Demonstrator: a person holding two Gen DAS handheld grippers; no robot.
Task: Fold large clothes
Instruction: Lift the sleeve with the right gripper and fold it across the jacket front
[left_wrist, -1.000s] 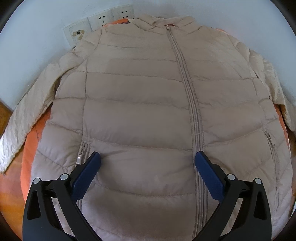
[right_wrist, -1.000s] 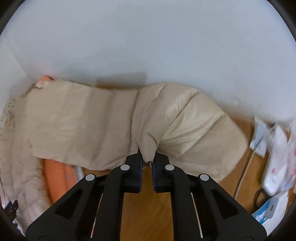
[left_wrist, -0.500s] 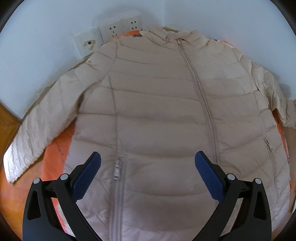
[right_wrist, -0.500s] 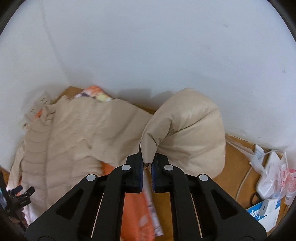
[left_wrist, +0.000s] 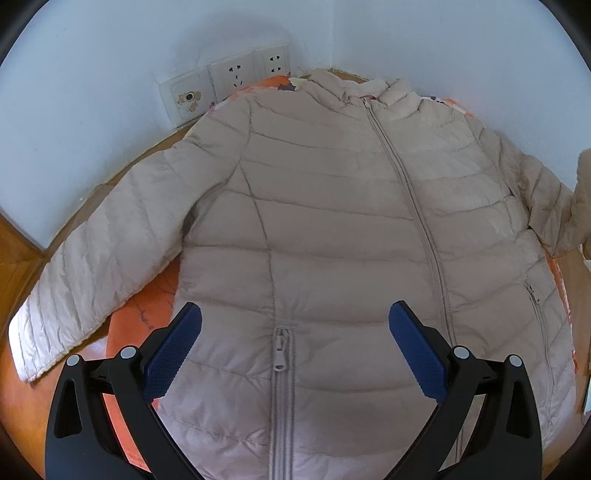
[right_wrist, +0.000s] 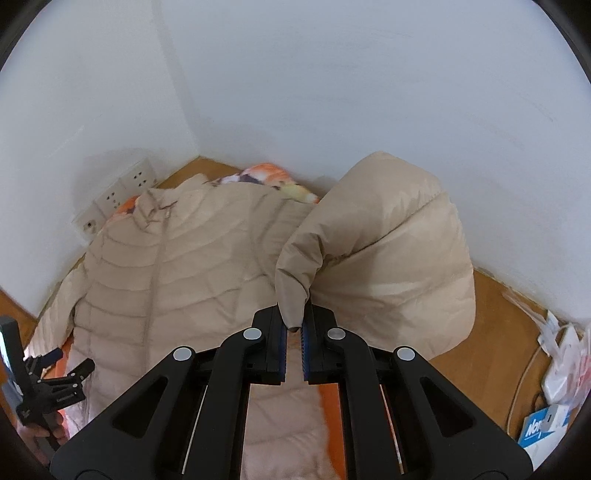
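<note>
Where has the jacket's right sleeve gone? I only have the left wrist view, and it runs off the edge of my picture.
Observer: The right gripper is shut on the sleeve's cuff and holds it raised above the jacket.
Operator: Is the sleeve stretched straight?
Observer: No, the sleeve arches up in a bend against the wall.
Operator: Anything near that side?
Observer: White packets and a cable lie on the wooden surface beside it.
Operator: And my left gripper?
Observer: The left gripper is open over the jacket's lower part.
</note>
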